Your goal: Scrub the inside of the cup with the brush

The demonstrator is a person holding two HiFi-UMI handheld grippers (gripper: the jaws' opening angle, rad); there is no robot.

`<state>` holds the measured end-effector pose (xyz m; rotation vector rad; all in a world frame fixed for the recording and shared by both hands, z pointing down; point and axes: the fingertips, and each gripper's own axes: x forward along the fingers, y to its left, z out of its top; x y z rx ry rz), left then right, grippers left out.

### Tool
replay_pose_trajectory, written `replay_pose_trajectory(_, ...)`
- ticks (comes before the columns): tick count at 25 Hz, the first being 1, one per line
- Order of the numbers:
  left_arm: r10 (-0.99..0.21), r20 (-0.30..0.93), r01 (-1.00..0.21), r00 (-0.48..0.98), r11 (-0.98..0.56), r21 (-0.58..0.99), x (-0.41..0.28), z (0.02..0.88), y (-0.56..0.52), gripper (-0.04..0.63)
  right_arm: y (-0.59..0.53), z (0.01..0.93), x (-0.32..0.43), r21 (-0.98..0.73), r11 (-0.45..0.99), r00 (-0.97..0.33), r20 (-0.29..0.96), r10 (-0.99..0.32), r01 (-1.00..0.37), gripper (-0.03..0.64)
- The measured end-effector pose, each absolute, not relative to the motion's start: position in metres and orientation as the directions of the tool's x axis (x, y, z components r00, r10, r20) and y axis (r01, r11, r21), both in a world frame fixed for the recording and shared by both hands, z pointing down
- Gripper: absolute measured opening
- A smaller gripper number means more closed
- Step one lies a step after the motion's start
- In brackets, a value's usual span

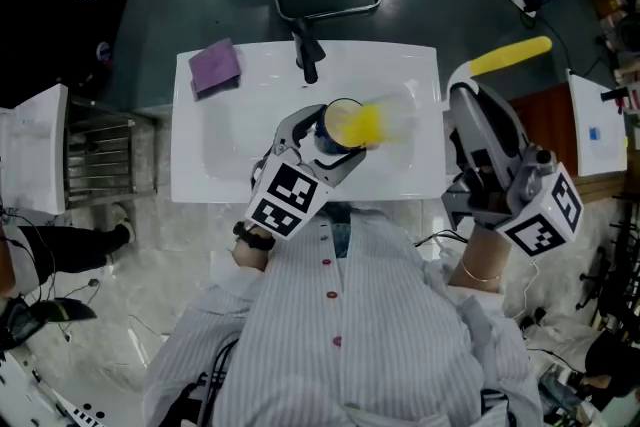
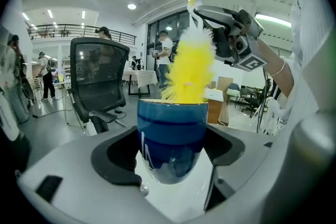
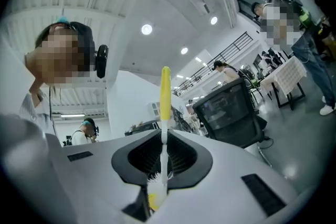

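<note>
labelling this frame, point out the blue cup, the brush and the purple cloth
blue cup (image 2: pixel 172 139), left gripper view, side wall
brush (image 2: pixel 191 68), left gripper view, yellow bristles
purple cloth (image 1: pixel 215 66), head view, its middle

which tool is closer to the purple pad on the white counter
Left. The left tool, gripping the cup, sits over the middle of the white counter, down-right of the purple pad. The right tool is at the counter's far right edge.
</note>
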<state>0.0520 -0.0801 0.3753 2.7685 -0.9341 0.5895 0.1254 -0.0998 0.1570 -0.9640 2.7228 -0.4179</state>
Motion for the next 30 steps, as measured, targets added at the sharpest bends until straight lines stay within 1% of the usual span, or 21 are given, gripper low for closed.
replay_pose_trajectory(3, -0.574, 0.411, -0.642, 0.708, -0.766, 0.035, 0.039, 0.374, -0.086, 0.383, -0.099, 0.145, 0.142, -0.350, 0.739, -0.739, -0.162, -0.653, -0.576, 0.057)
replay_pose_trajectory(5, -0.594, 0.410, -0.665, 0.692, -0.746, 0.041, 0.029, 0.374, -0.090, 0.383, -0.099, 0.142, 0.151, -0.344, 0.729, -0.724, -0.169, -0.669, -0.592, 0.057)
replay_pose_trajectory(12, -0.677, 0.381, -0.748, 0.630, -0.660, 0.064, -0.009, 0.364, -0.101, 0.383, -0.104, 0.167, 0.160, -0.348, 0.681, -0.696, -0.104, -0.711, -0.644, 0.057)
replay_pose_trajectory(21, -0.690, 0.329, -0.753, 0.645, -0.648, 0.116, -0.015, 0.347, -0.104, 0.383, -0.110, 0.232, 0.150, -0.442, 0.629, -0.708, 0.021, -0.706, -0.640, 0.057)
replay_pose_trajectory(30, -0.673, 0.325, -0.735, 0.664, -0.667, 0.120, -0.008, 0.342, -0.109, 0.383, -0.113, 0.258, 0.140, -0.475, 0.614, -0.721, 0.065, -0.690, -0.630, 0.057)
